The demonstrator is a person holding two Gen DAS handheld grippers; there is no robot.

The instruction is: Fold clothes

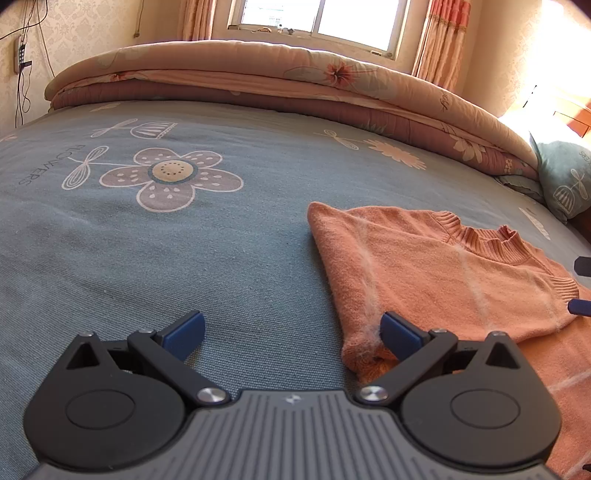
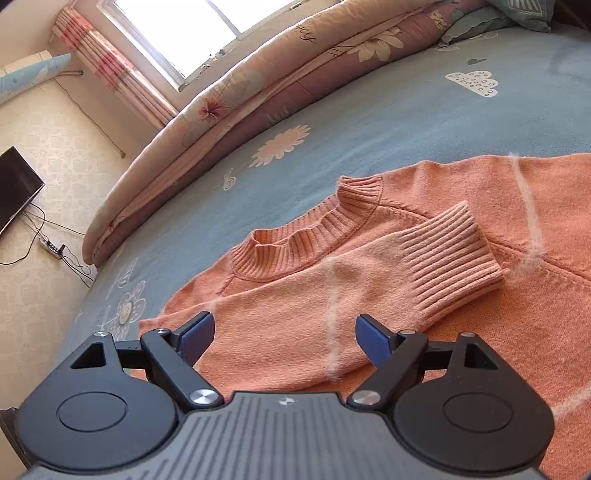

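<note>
At the bottom of each view we see 1 pair of tongs, 2 in all. The left tongs point(image 1: 291, 334) stand spread and empty, 1 blue pad point(image 1: 400, 332) at the sweater's folded edge. The right tongs point(image 2: 284, 338) are spread above the folded sleeve point(image 2: 369, 273), pinching nothing. The 1 orange sweater point(image 1: 424, 269) lies at centre right on the blue bed sheet point(image 1: 184, 258). Beyond, across the upper frame, lies 1 folded quilt point(image 1: 258, 70).

A folded floral quilt point(image 1: 258, 77) lies beside the curtained window point(image 1: 317, 18).
</note>
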